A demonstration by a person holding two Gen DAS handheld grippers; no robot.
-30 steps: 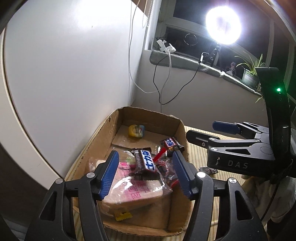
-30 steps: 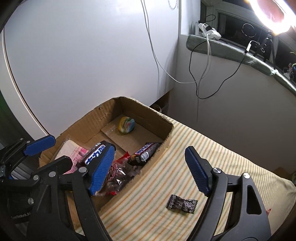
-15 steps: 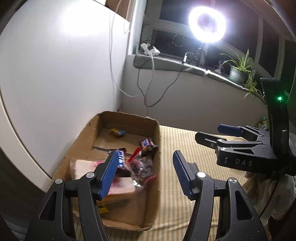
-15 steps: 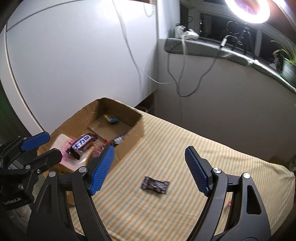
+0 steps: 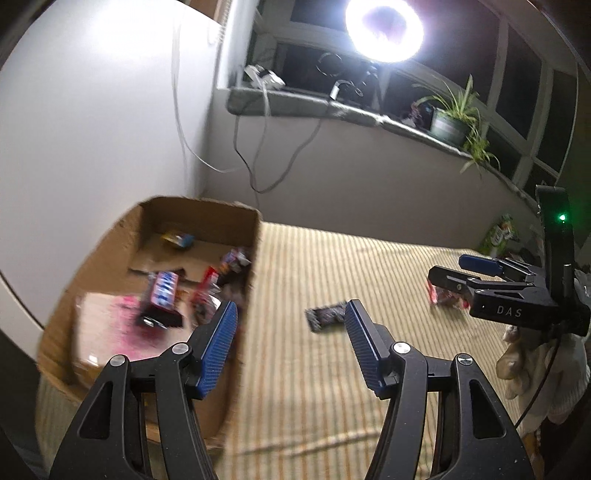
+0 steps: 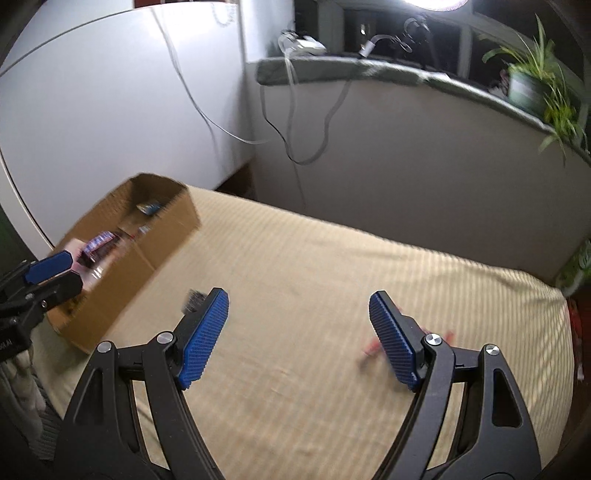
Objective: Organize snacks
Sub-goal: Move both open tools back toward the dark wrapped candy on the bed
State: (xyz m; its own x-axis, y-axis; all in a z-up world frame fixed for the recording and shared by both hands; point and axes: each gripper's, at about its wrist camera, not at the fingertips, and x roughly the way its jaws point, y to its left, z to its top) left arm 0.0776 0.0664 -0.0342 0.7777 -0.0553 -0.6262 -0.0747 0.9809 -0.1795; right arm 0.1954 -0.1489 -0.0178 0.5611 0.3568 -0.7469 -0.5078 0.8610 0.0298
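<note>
Both grippers, left gripper [image 5: 290,325] and right gripper [image 6: 297,321], gape wide and hold nothing above the striped cloth [image 5: 369,266]. Half-hidden behind fingers lie a dark wrapper [image 5: 325,317] and a blurred red wrapper [image 6: 369,350]. Farther left, the cardboard box [image 5: 199,214] holds smeared, unreadable snacks [image 5: 164,291].

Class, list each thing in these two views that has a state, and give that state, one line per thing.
Left tool: open, empty.
Right tool: open, empty.
Cardboard box: open-topped, holding snacks.
Dark wrapper: lying loose on the striped cloth.
Red wrapper: loose on the cloth.
Ring light: on.
</note>
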